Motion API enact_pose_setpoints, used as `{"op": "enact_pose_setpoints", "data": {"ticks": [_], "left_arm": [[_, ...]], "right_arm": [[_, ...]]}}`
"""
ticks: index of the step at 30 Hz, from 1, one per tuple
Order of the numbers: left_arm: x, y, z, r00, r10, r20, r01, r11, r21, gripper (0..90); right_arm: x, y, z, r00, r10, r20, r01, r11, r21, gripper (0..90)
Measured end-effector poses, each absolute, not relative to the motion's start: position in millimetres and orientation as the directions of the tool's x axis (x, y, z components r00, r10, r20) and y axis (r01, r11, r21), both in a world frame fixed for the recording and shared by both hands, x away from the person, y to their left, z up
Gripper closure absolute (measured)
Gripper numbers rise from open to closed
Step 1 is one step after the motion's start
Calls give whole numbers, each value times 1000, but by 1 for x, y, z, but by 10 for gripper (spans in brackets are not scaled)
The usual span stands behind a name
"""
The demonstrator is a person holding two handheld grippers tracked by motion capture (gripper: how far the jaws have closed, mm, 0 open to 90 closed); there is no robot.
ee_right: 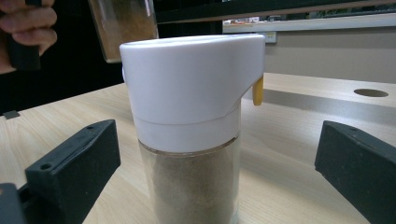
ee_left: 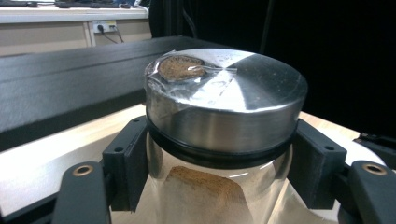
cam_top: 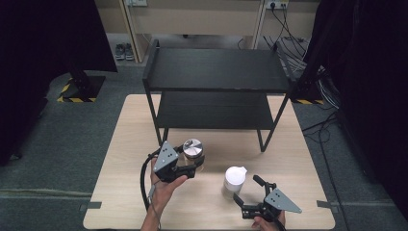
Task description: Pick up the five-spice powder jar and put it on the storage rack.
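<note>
- Right gripper [cam_top: 249,195], nearest the camera, has its jaws spread wide on either side of the white-capped jar [cam_top: 234,182], not touching it.
- Left gripper [cam_top: 191,164] clamps the steel-lidded jar [cam_top: 193,153] just below its lid, seemingly lifted, left of the white-capped jar.
- Pale wooden table [cam_top: 125,159] carries a black shelf rack [cam_top: 211,67] beyond the white-capped jar; bare tabletop lies between them.
- Grey carpet [cam_top: 67,130] surrounds the table.
</note>
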State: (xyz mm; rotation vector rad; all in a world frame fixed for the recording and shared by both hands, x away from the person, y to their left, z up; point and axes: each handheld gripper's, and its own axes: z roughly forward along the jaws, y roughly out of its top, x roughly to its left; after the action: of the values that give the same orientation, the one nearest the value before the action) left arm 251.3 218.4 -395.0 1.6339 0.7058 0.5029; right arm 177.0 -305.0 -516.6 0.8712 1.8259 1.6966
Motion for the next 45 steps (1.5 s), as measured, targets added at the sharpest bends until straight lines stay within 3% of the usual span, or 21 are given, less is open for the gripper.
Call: {"op": "enact_pose_setpoints", "data": {"ticks": [45], "left_arm": [[304, 219, -253, 774, 631, -52, 182, -143, 973, 303]], "right_arm": [[177, -306, -516, -670, 738, 76, 127, 14, 992, 4]]}}
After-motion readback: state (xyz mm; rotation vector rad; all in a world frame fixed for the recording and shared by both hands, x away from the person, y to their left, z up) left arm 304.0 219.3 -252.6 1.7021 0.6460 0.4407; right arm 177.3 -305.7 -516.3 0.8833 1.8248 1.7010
